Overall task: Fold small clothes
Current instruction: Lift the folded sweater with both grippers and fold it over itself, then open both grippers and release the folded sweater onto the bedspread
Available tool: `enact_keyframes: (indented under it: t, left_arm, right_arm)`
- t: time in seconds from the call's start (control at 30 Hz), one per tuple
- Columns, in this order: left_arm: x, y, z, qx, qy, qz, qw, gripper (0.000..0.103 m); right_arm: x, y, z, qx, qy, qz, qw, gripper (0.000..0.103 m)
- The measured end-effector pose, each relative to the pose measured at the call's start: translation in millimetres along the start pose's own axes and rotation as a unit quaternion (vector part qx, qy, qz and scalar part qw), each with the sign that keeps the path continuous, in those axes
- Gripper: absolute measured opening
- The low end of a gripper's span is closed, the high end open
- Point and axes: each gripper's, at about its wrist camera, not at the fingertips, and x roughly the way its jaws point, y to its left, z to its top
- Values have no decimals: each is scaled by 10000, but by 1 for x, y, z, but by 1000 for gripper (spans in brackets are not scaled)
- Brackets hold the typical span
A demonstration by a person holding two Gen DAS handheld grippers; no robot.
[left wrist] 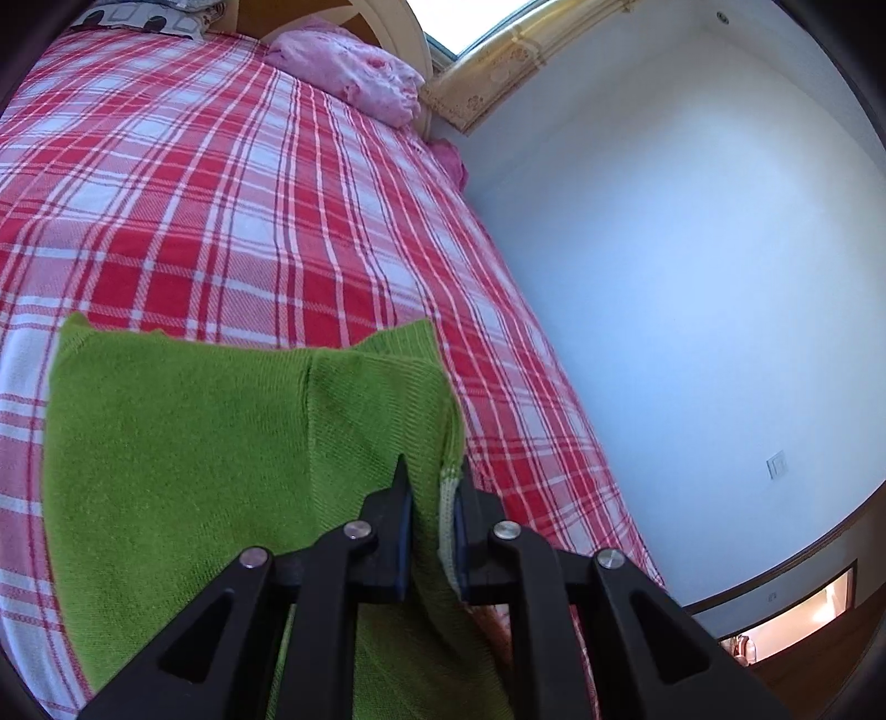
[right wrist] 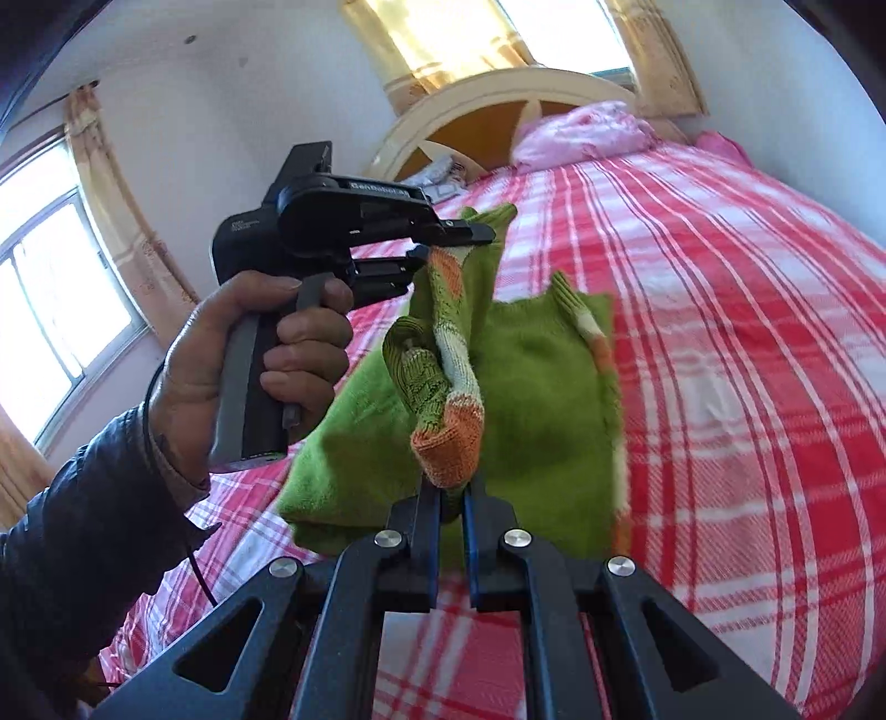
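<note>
A small green knitted sweater (left wrist: 183, 437) with orange and white striped cuffs lies partly on the red and white plaid bed (left wrist: 221, 194). My left gripper (left wrist: 432, 476) is shut on an edge of the sweater. In the right wrist view the left gripper (right wrist: 470, 243) holds its part lifted above the bed. My right gripper (right wrist: 451, 487) is shut on a striped sleeve cuff (right wrist: 451, 443) of the sweater (right wrist: 531, 387), also lifted. The sleeve hangs between the two grippers.
A pink pillow (left wrist: 354, 72) lies at the head of the bed by the cream headboard (right wrist: 443, 111). A white wall (left wrist: 692, 249) runs along the bed's right side. Curtained windows (right wrist: 50, 288) are on the left. A patterned pillow (left wrist: 138, 19) lies at the far corner.
</note>
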Motion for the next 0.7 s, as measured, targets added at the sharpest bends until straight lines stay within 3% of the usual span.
enact_keyframes:
  t: [0.27,0.7]
  left_arm:
    - [27,-12,-10,202,243,295,9991,13]
    - [52,-22,-23,583,292,728,9952,14]
  right_arm:
    - [-3,-21,-10,312,100,-36,9995,6]
    - [-1,-39,-20,688,239,-59,9973,6]
